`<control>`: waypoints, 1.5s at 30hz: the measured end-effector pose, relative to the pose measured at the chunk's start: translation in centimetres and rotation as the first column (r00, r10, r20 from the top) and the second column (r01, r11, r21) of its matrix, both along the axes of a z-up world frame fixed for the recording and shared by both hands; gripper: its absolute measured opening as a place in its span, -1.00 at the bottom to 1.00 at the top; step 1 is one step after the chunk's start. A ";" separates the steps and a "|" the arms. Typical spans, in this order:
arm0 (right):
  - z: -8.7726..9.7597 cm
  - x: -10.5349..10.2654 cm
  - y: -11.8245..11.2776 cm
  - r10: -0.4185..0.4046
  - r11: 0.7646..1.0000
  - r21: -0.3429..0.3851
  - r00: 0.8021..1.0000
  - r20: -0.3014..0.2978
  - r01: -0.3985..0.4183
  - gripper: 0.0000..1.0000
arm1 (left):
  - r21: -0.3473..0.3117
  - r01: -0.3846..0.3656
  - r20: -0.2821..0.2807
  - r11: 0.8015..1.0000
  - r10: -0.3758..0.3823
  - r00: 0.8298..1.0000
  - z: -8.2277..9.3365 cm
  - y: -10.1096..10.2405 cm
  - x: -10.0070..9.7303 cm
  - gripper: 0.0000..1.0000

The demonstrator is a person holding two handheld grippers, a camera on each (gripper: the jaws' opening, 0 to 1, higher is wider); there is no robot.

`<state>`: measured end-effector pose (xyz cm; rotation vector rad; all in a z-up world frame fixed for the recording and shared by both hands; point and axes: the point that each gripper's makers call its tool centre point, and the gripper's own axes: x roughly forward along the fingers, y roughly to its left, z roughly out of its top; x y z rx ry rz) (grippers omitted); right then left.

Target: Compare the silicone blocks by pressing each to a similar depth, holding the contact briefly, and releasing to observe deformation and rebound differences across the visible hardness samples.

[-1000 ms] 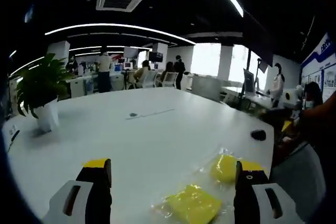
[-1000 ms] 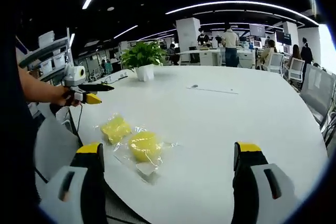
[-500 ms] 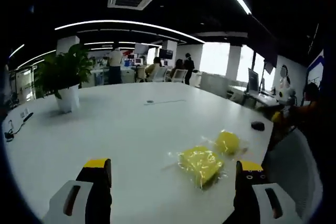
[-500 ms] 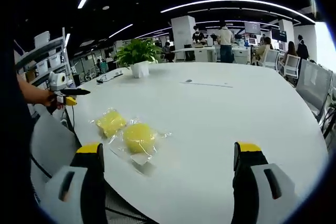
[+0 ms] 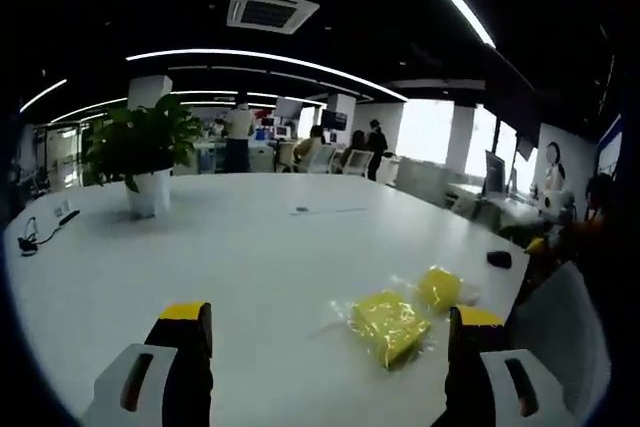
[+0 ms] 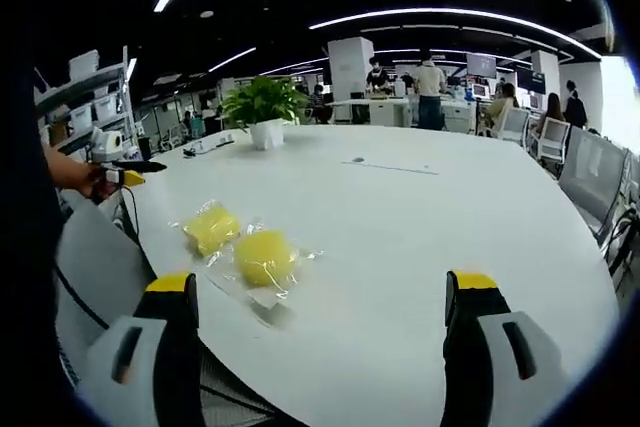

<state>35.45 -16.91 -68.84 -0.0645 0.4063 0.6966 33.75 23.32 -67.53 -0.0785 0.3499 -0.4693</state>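
Note:
Two yellow silicone blocks in clear plastic bags lie near the white table's edge. In the left gripper view the squarish block (image 5: 388, 322) lies nearer and the rounded block (image 5: 438, 287) just behind it, both ahead of my left gripper (image 5: 330, 315) and toward its right jaw. The left jaws stand wide apart with nothing between them. In the right gripper view the rounded block (image 6: 264, 256) and squarish block (image 6: 211, 228) lie ahead toward the left jaw. My right gripper (image 6: 322, 282) is open and empty above the table's edge. A hand holds the left gripper (image 6: 128, 171) far left.
A potted plant (image 5: 145, 152) (image 6: 262, 107) stands on the white table (image 6: 420, 217). A small black object (image 5: 499, 259) rests near the table's edge. Grey chairs (image 6: 95, 267) (image 5: 560, 327) stand beside the table. People and desks fill the office behind.
Both cameras have shifted. In the left view the blocks now lie farther ahead and more central. The blocks lie where they were on the table. Both grippers stay open.

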 end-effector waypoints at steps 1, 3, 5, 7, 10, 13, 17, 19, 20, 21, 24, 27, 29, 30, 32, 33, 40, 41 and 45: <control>0.1 0.0 0.2 0.010 1.000 -0.011 1.000 -0.005 -0.011 0.93 | -0.002 0.004 -0.012 1.000 -0.004 1.000 -0.1 0.1 -0.2 1.00; -0.5 0.0 0.2 0.017 0.999 -0.039 0.999 -0.048 -0.019 0.93 | -0.007 -0.003 -0.037 1.000 0.003 0.999 -0.1 -0.1 -0.4 1.00; -0.6 0.2 0.3 0.014 0.999 -0.045 0.998 -0.055 -0.016 0.93 | -0.008 0.008 -0.048 1.000 -0.008 0.999 -0.4 0.1 -0.6 1.00; -0.4 0.3 0.3 0.018 0.999 -0.041 0.999 -0.048 -0.020 0.93 | -0.004 0.050 -0.065 0.999 -0.050 0.997 -0.6 -0.7 -1.2 1.00; 0.0 0.7 0.4 0.010 1.000 -0.020 0.999 -0.041 -0.010 0.93 | 0.020 0.073 -0.153 0.997 -0.069 0.986 -2.4 -1.1 -2.2 1.00; -0.1 0.8 0.7 -0.003 1.000 0.030 0.997 -0.082 0.006 0.93 | -0.040 0.066 -0.167 0.997 -0.071 0.983 -2.2 -2.1 -2.5 1.00; -0.2 0.8 0.9 -0.001 1.000 0.014 0.997 -0.082 0.003 0.93 | -0.094 0.096 -0.148 0.991 -0.109 0.983 -1.7 -3.5 -2.6 1.00; -0.4 0.7 1.2 0.014 1.000 0.022 0.995 -0.099 -0.012 0.93 | -0.080 0.085 -0.134 0.993 -0.095 0.986 -1.6 -3.6 -2.3 1.00; -0.6 0.6 1.2 0.017 1.000 0.021 0.994 -0.111 -0.015 0.93 | -0.076 0.076 -0.135 0.994 -0.086 0.987 -1.7 -3.3 -2.1 1.00; -0.7 0.6 1.2 0.019 1.000 0.016 0.993 -0.120 -0.017 0.93 | -0.075 0.065 -0.134 0.995 -0.075 0.988 -1.8 -2.8 -1.9 1.00; -0.7 0.3 1.4 0.025 0.999 0.030 0.991 -0.134 -0.021 0.93 | -0.006 0.029 -0.094 1.000 -0.029 0.995 -1.7 -1.4 -0.9 1.00; -0.8 0.3 1.2 0.002 0.997 0.077 0.986 -0.165 0.011 0.93 | -0.095 -0.012 -0.053 0.995 0.007 0.999 0.0 -1.1 0.0 1.00; -0.9 0.4 1.0 -0.004 0.997 0.069 0.987 -0.162 0.016 0.93 | -0.117 -0.035 -0.053 0.993 0.029 0.998 0.0 0.0 0.3 1.00; -0.9 0.4 0.9 -0.007 0.998 0.064 0.987 -0.160 0.017 0.93 | -0.114 -0.036 -0.060 0.993 0.030 0.998 0.0 0.0 0.3 1.00; -0.8 0.3 0.9 -0.007 0.998 0.067 0.987 -0.160 0.018 0.93 | -0.106 -0.042 -0.056 0.993 0.036 0.998 0.2 -0.1 0.3 1.00; -0.7 0.3 0.9 -0.007 0.997 0.069 0.988 -0.157 0.018 0.93 | -0.105 -0.042 -0.053 0.994 0.036 0.998 0.4 -0.2 0.3 1.00; -0.7 0.0 0.8 -0.012 0.997 0.070 0.987 -0.159 0.024 0.93 | -0.084 -0.031 -0.057 0.996 0.026 0.998 0.4 -0.7 -0.3 1.00; -0.8 0.0 0.9 -0.015 0.997 0.075 0.987 -0.162 0.028 0.93 | -0.072 -0.029 -0.068 0.997 0.024 0.997 0.2 -0.7 -0.5 1.00; -0.5 -0.2 1.0 -0.028 0.996 0.083 0.988 -0.149 0.041 0.93 | -0.082 -0.022 -0.064 0.996 0.017 0.998 0.1 -0.3 -0.7 1.00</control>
